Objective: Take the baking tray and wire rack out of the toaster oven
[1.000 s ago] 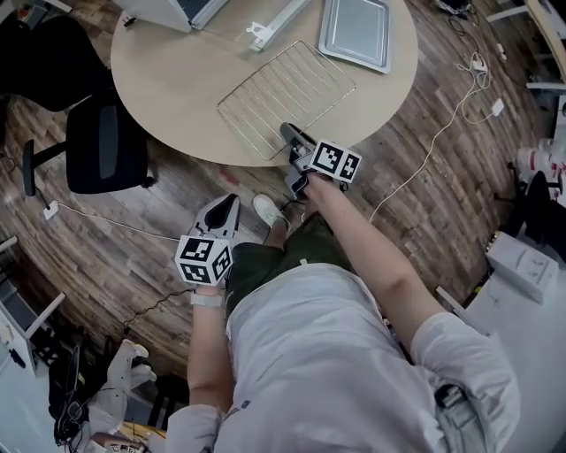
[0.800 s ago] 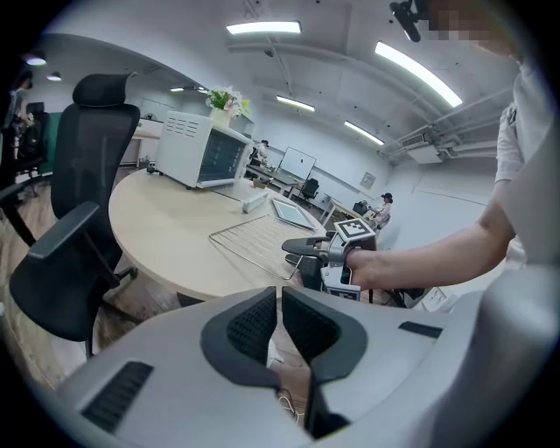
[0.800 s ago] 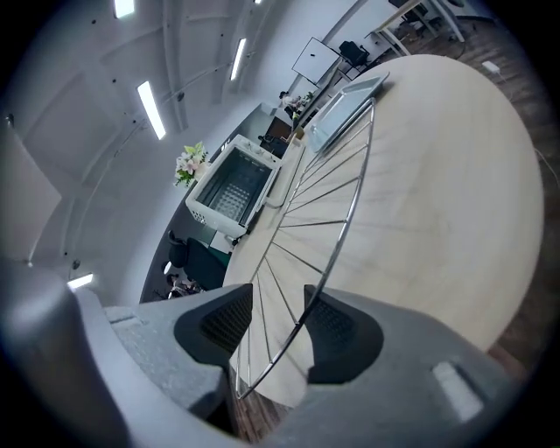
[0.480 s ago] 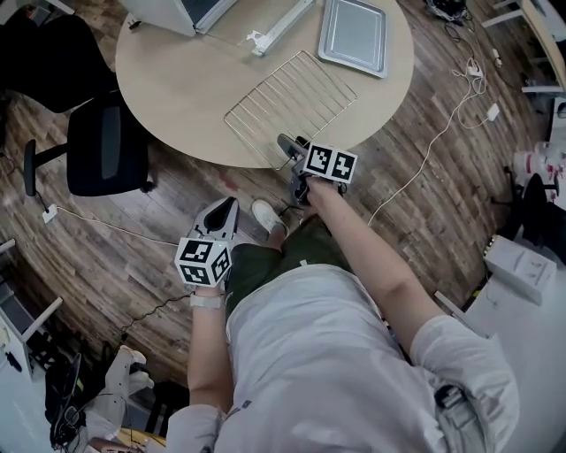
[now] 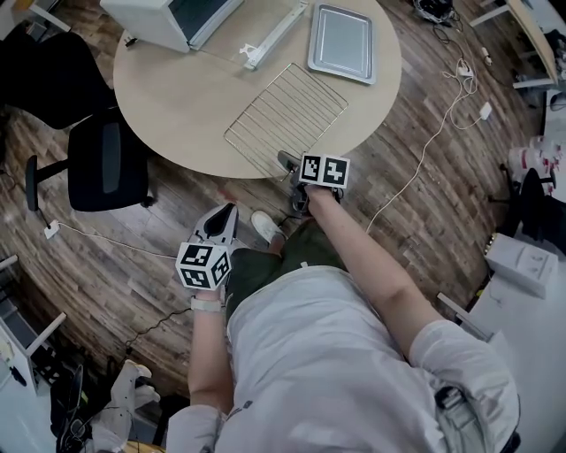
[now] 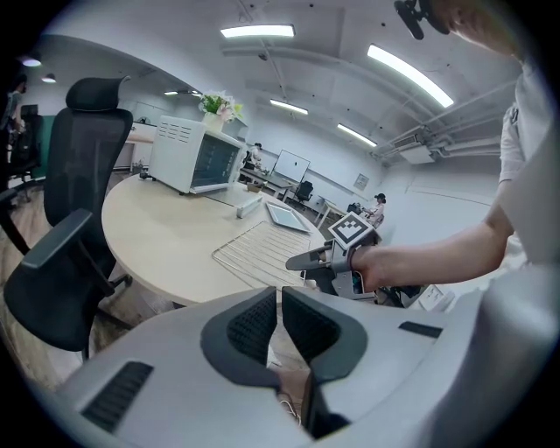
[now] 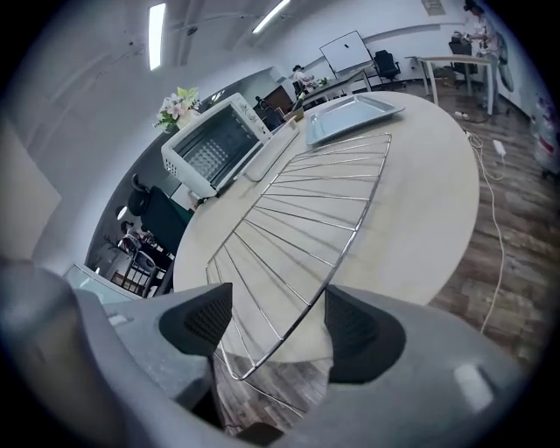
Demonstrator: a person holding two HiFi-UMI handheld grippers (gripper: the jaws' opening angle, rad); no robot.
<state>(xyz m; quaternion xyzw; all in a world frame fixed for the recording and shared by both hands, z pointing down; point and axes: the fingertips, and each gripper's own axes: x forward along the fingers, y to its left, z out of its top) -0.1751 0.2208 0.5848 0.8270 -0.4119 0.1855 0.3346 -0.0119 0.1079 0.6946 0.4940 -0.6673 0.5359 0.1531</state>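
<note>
Shiny metal wire rack [image 5: 285,119] and baking tray [image 5: 340,42]; matt, seemingly laminate table [image 5: 177,88].

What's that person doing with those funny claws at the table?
A person holds a claw in each hand. The baking tray and the wire rack both lie on the round table, out of the toaster oven. The right claw has just been opening, with the rack's near corner loose between its jaws. The left claw is shut and empty, held low, off the table.
</note>
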